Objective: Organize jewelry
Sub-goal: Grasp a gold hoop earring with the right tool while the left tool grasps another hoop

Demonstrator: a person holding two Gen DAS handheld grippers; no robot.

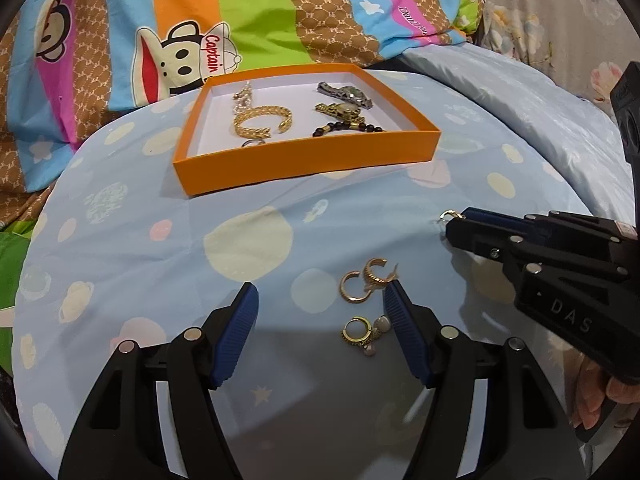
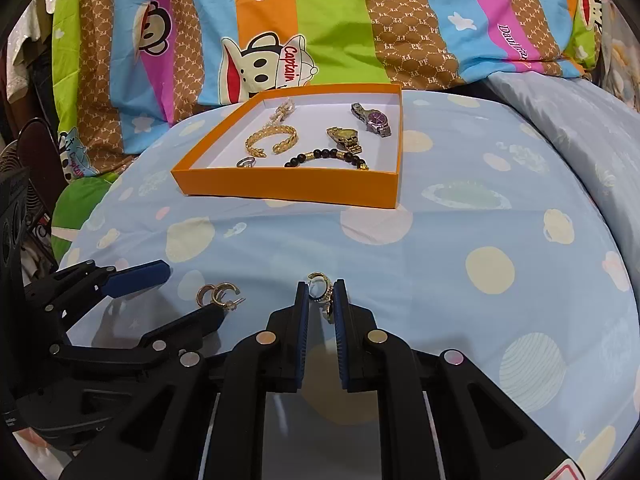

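An orange tray point(image 1: 304, 160) point(image 2: 288, 188) on the blue spotted cloth holds a gold cuff bracelet point(image 1: 262, 122) point(image 2: 272, 140), two watches point(image 1: 344, 94) point(image 2: 370, 120), a black bead bracelet point(image 2: 326, 157), a ring point(image 2: 245, 163) and a pearl piece. My left gripper point(image 1: 320, 300) point(image 2: 192, 292) is open over two gold hoop earrings point(image 1: 366, 278) point(image 2: 218, 294); a dangling earring point(image 1: 362, 334) lies between its fingers. My right gripper point(image 2: 321, 292) point(image 1: 452, 220) is shut on a gold dangling earring point(image 2: 323, 292), its hook point(image 1: 448, 214) sticking out at the tips.
A bright cartoon-monkey blanket point(image 1: 200, 20) point(image 2: 320, 20) lies bunched behind the tray. A pale blue quilt point(image 1: 520, 100) rises at the right. A fan point(image 2: 16, 160) stands at the far left edge.
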